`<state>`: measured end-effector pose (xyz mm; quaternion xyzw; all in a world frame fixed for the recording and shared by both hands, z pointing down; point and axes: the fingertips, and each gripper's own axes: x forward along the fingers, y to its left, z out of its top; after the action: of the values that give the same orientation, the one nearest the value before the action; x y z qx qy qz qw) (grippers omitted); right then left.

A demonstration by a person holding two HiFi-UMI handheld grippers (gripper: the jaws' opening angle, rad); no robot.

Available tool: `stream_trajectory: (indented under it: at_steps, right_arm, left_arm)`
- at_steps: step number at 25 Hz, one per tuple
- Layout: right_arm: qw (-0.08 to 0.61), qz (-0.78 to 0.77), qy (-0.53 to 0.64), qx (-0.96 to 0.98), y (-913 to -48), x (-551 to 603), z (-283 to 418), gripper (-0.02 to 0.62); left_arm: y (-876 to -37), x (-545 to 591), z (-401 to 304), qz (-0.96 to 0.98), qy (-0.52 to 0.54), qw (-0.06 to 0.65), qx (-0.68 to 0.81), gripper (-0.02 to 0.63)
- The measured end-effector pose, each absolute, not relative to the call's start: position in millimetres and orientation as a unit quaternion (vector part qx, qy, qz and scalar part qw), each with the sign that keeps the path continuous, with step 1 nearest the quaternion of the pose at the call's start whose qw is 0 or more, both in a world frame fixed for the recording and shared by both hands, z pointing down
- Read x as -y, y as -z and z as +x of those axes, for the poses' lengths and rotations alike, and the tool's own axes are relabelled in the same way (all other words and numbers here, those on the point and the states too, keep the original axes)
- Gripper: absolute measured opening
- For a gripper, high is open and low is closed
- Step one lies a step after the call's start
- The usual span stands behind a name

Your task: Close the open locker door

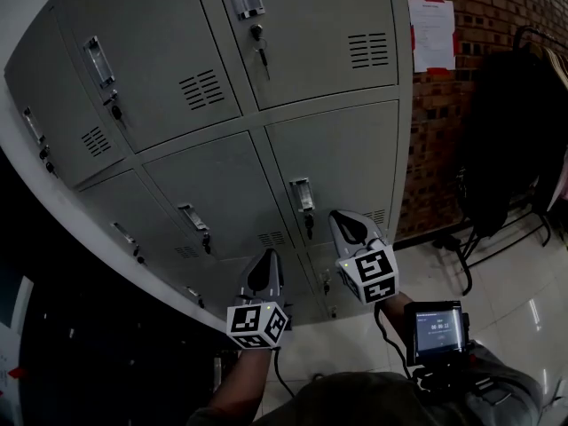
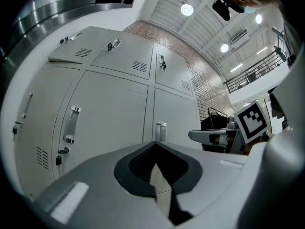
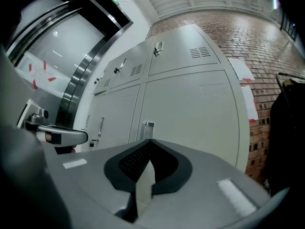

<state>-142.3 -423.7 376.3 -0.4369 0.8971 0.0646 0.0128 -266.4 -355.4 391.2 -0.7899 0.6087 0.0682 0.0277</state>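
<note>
Left grey gripper (image 1: pixel 264 260) and right grey gripper (image 1: pixel 344 220) both hang empty, jaws together, near the pale grey metal lockers (image 1: pixel 222 171). Every door looks flush, so a push now might only knock a dangling key (image 1: pixel 309 227).

Pale grey lockers (image 1: pixel 337 158), red-brown brick wall (image 1: pixel 497 7), black-and-white square-patterned marker cubes (image 1: pixel 259 324)

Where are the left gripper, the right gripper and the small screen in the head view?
left gripper (image 1: pixel 267 257), head view, between its closed fingertips.
right gripper (image 1: pixel 340 216), head view, between its closed fingertips.
small screen (image 1: pixel 437 324), head view, middle of the lit display.
</note>
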Motion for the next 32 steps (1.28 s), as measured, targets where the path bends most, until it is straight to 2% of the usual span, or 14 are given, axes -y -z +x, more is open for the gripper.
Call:
stream_trajectory:
  at_steps: [8,15,32]
  right_arm:
    - [0.008,-0.398,-0.053,-0.916,-394.3,373.9,-78.1,0.006]
    - [0.016,-0.380,-0.041,-0.924,-396.7,328.2,-52.5,0.006]
    - [-0.022,-0.429,-0.046,-0.902,-400.7,185.5,-58.9,0.006]
  left_arm:
    - [-401.5,312.3,-195.8,-0.770,-0.062,0.021,-0.635,-0.003]
    - [-399.3,268.6,-166.0,-0.762,-0.049,0.022,-0.645,-0.003]
    - [-395.8,157.4,-182.8,-0.799,-0.060,0.004,-0.599,-0.003]
